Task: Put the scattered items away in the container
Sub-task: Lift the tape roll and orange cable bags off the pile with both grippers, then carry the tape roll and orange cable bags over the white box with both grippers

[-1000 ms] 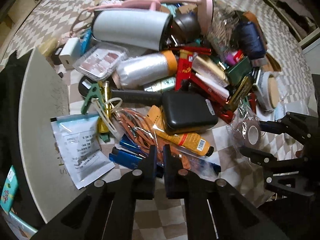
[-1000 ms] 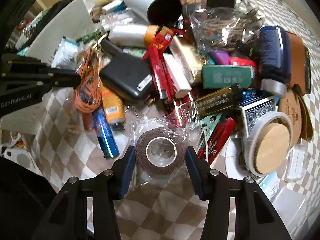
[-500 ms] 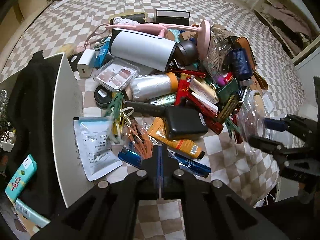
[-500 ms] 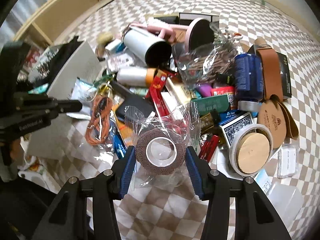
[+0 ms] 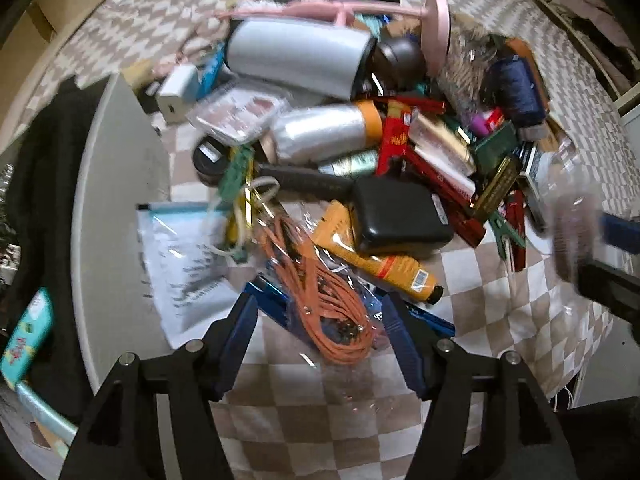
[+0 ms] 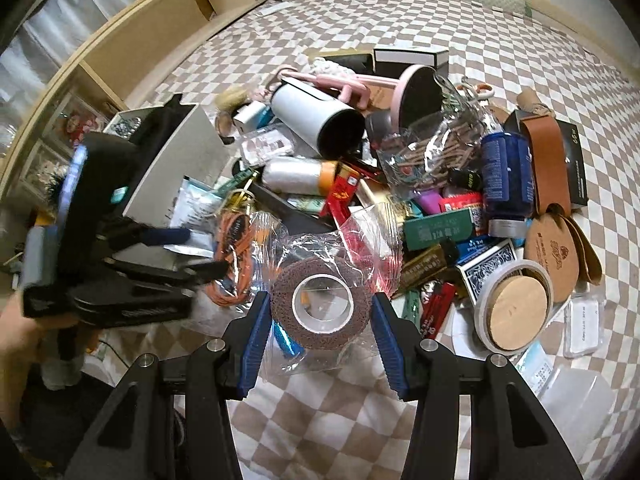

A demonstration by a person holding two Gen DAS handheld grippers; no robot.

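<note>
Right tongs (image 6: 318, 322) clamp bagged brown tape roll (image 6: 320, 306), frame centre. Left tongs (image 5: 318, 330) wide, straddling bagged orange cord (image 5: 324, 292), lower centre.

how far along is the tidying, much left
Early days. The white container holds only a dark cloth and a few small things. In hand: the right claw grips a bagged brown tape roll; the left claw is open around the bagged orange cord. The big pile remains on the checkered cover.
</note>
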